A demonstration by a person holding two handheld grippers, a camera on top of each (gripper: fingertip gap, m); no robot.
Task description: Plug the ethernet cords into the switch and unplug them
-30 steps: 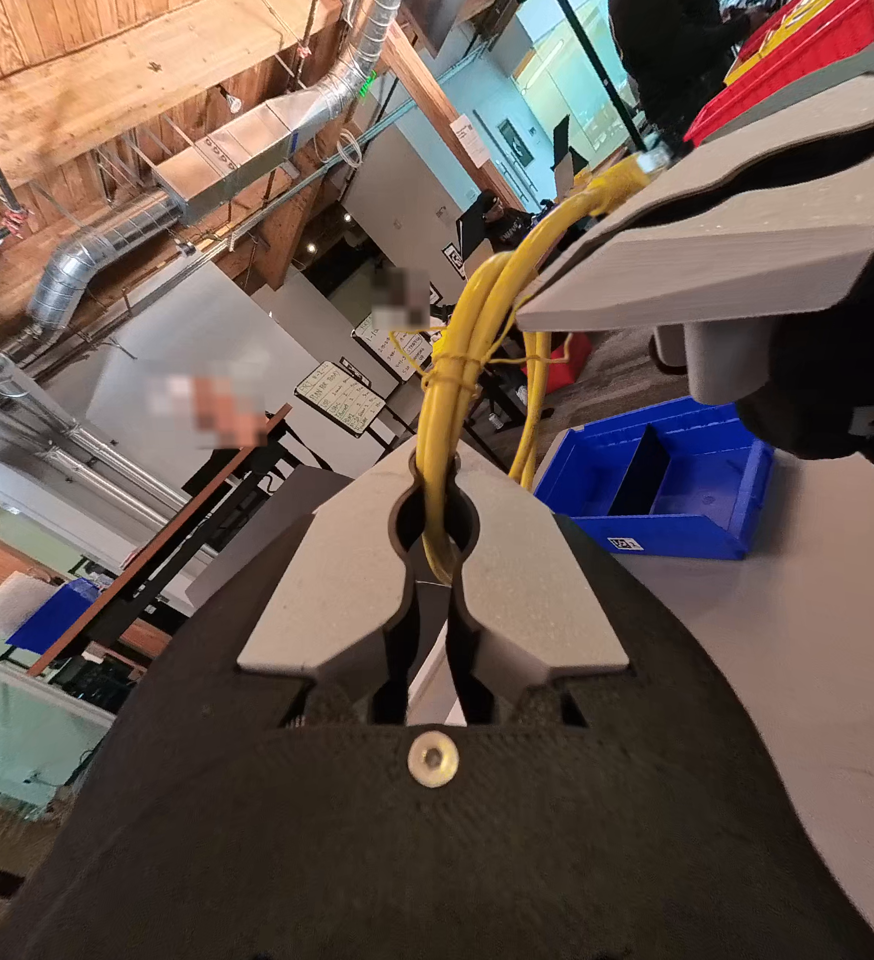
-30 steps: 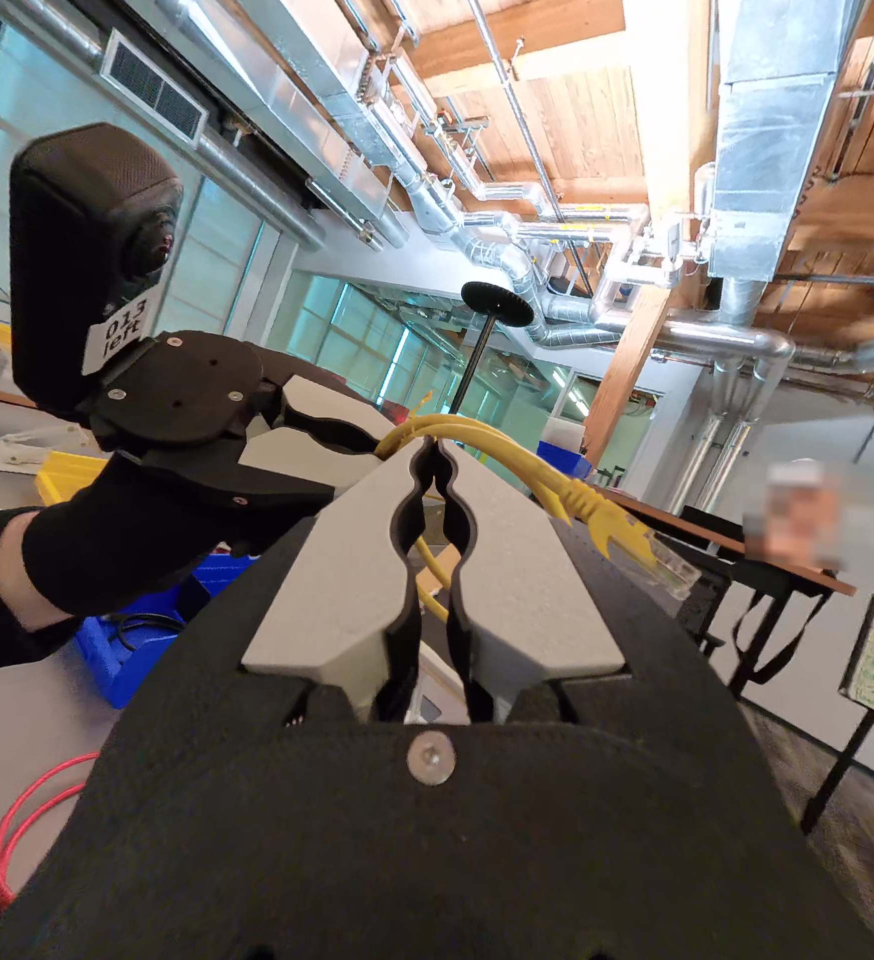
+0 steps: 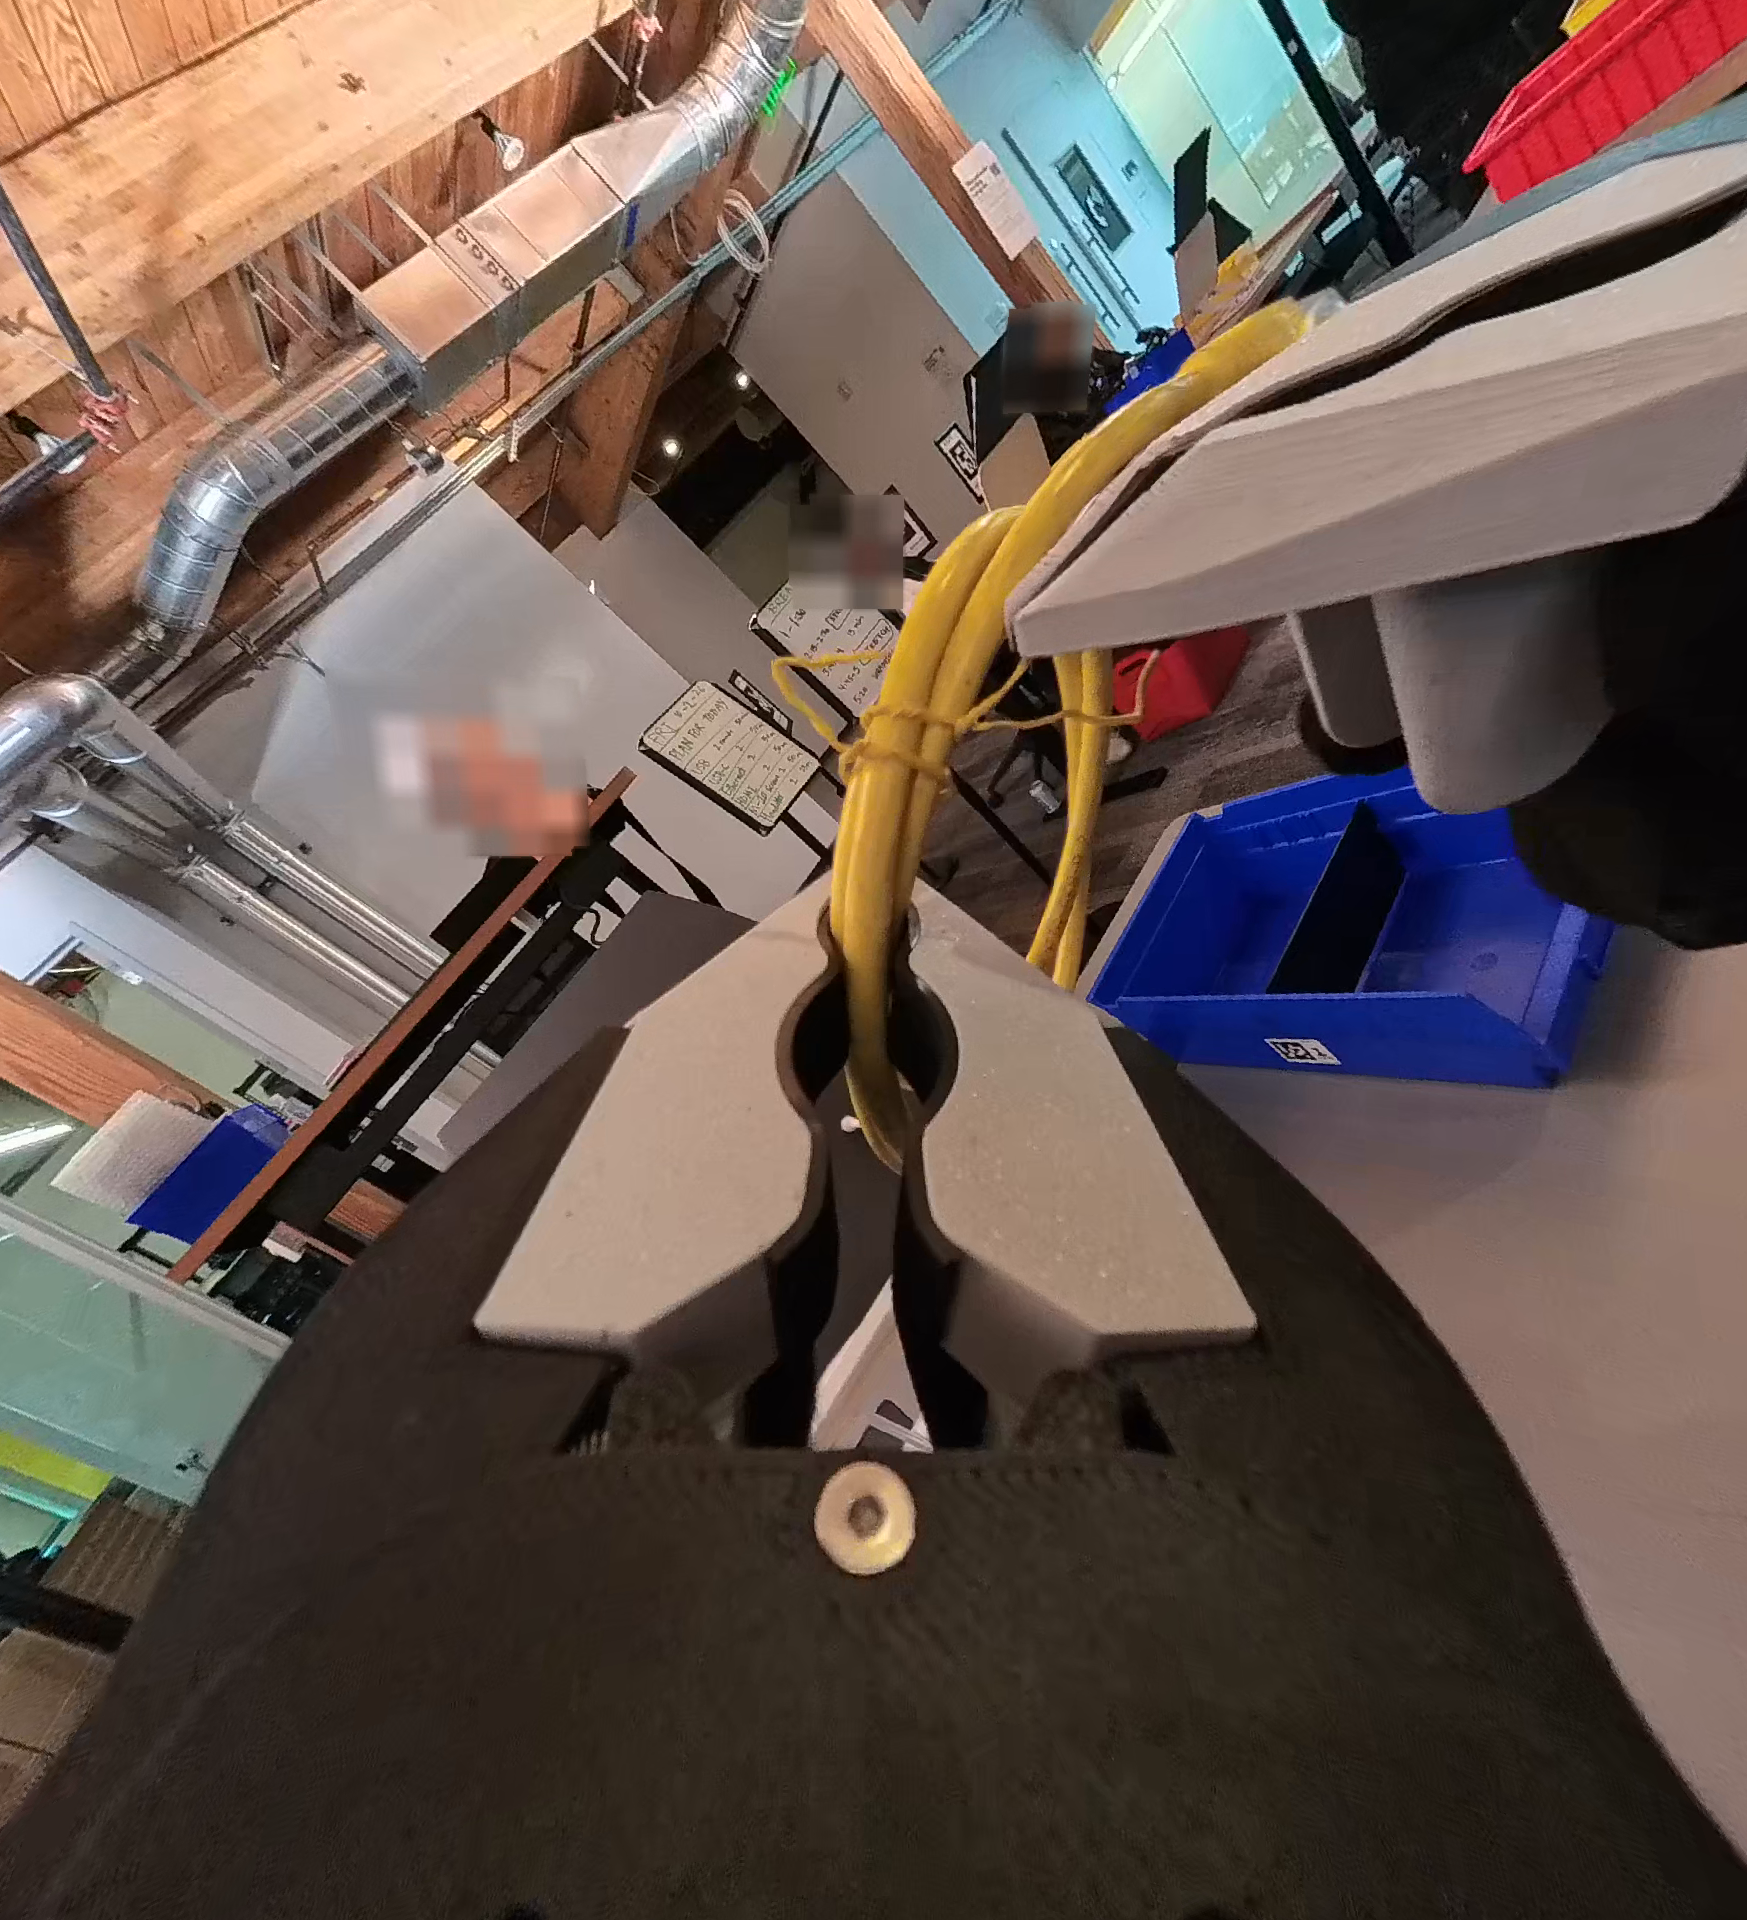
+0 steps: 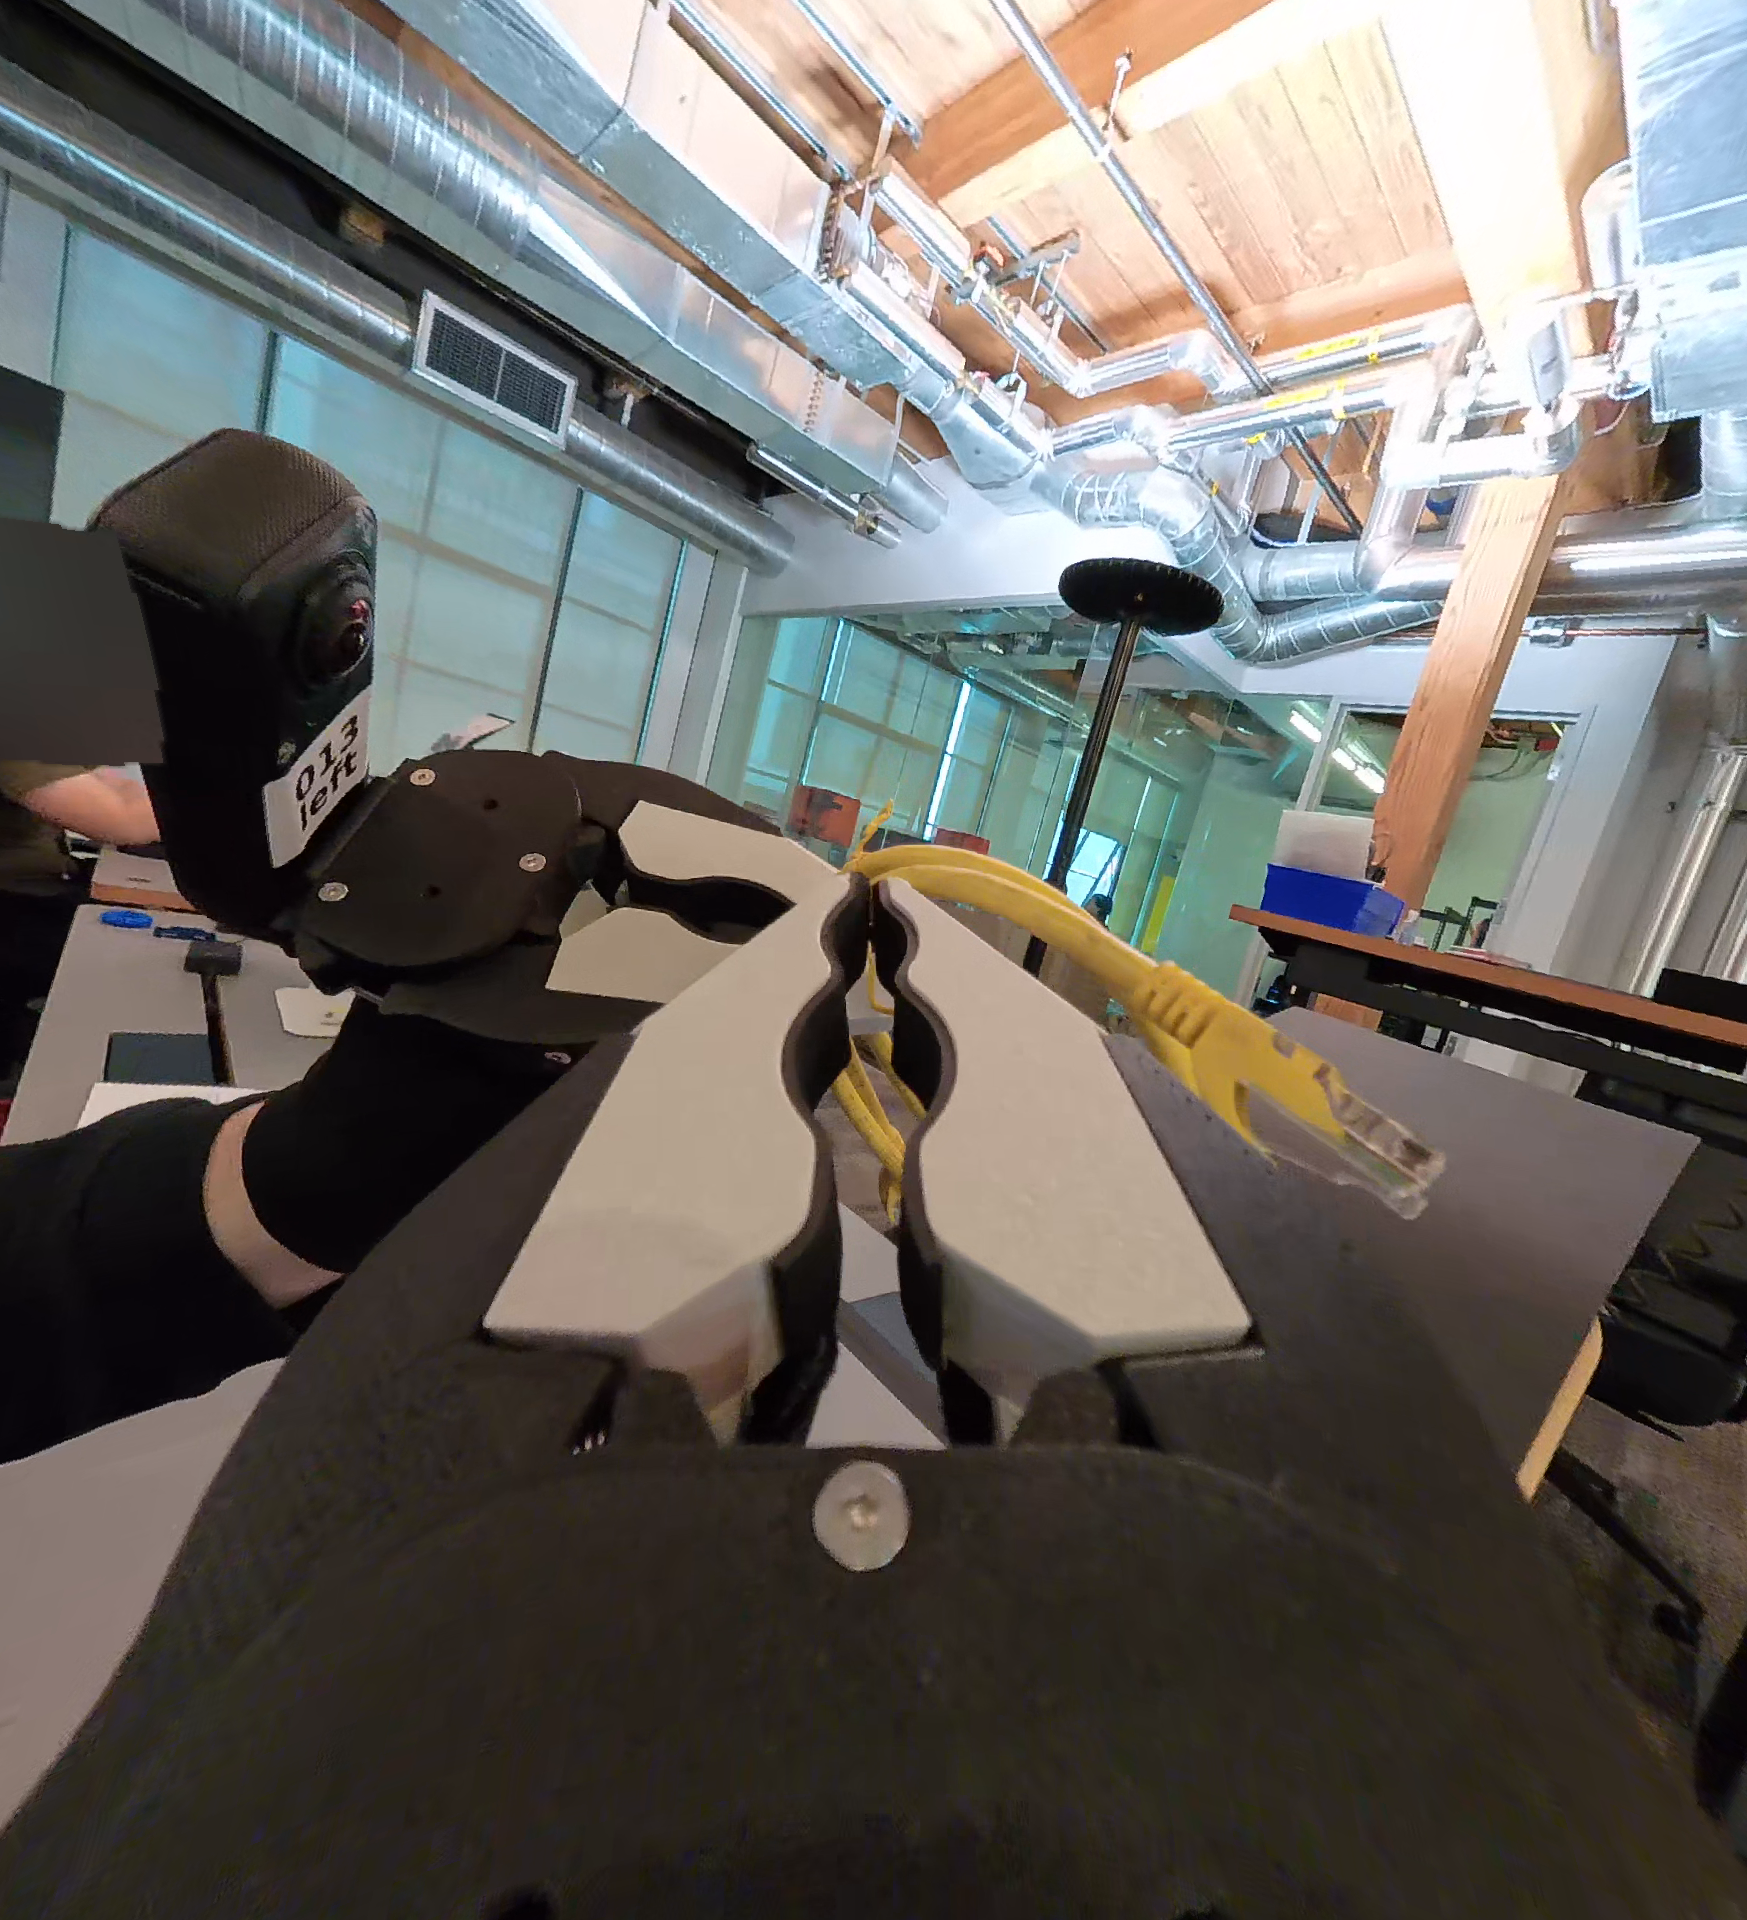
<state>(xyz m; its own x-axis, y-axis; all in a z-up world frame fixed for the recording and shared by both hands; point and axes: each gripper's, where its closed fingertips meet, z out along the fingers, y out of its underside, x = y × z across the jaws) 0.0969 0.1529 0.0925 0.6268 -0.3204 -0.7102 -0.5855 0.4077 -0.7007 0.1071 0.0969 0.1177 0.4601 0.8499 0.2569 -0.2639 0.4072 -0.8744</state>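
Note:
A yellow ethernet cord point(image 3: 900, 748), looped and bound with a thin yellow tie, is held up in the air between both grippers. My left gripper point(image 3: 871, 920) is shut on the loop's lower strands. My right gripper point(image 4: 867, 902) is shut on the cord near its end; in the left wrist view it crosses the upper right point(image 3: 1420, 488). The cord's clear plug point(image 4: 1357, 1143) with its yellow boot sticks out free to the right of the right gripper's fingers. The left gripper also shows in the right wrist view point(image 4: 640, 883). No switch is in view.
A blue divided bin point(image 3: 1368, 935) lies on the grey table point(image 3: 1575, 1351) below the cord. A red bin point(image 3: 1627, 94) sits farther back. A dark panel point(image 4: 1471, 1195) and desks point(image 4: 1575, 997) stand beyond the plug. A person's forearm point(image 4: 79, 800) shows at far left. About 6 cm separates my left fingertips from my right.
Both grippers have tilted and shifted slightly with the cord still held. The plug end now shows larger and lower at the right in the right wrist view.

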